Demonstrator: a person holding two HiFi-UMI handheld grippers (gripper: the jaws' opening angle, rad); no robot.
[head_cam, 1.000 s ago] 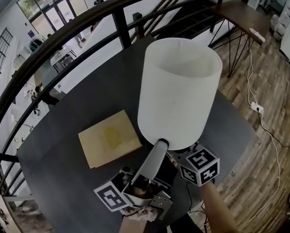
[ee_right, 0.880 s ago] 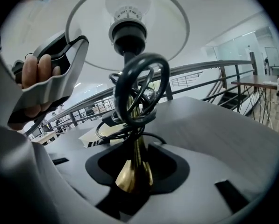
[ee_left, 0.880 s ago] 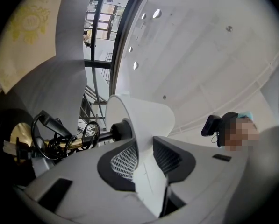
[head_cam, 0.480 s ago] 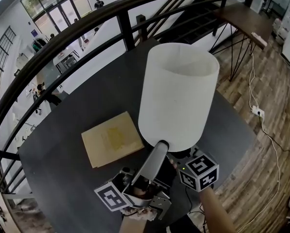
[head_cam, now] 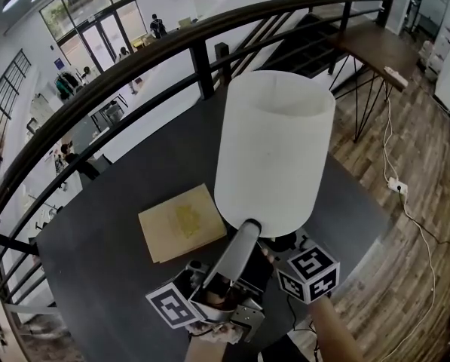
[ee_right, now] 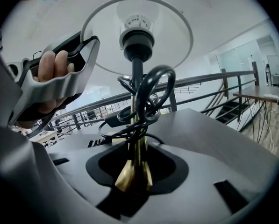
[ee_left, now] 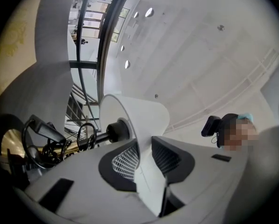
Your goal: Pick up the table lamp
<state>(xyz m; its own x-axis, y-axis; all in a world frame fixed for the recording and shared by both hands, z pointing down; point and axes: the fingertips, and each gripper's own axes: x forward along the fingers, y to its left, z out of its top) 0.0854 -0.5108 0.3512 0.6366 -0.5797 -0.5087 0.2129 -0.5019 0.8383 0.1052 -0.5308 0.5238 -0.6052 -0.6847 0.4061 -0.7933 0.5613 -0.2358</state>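
Lifting table lamp (head_cam: 273,149): left gripper (ee_left: 143,161), jaws just closing, is pinching shade (ee_left: 130,118); right gripper (ee_right: 132,181) is clamping stem (ee_right: 132,164); next, raise level.

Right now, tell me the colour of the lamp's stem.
Brassy gold stem, best in the right gripper view.

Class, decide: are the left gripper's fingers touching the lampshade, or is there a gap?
Touching. The left gripper view shows the lampshade's thin wall pinched between the left gripper's fingers, which have just been closing; both ribbed pads press against it.
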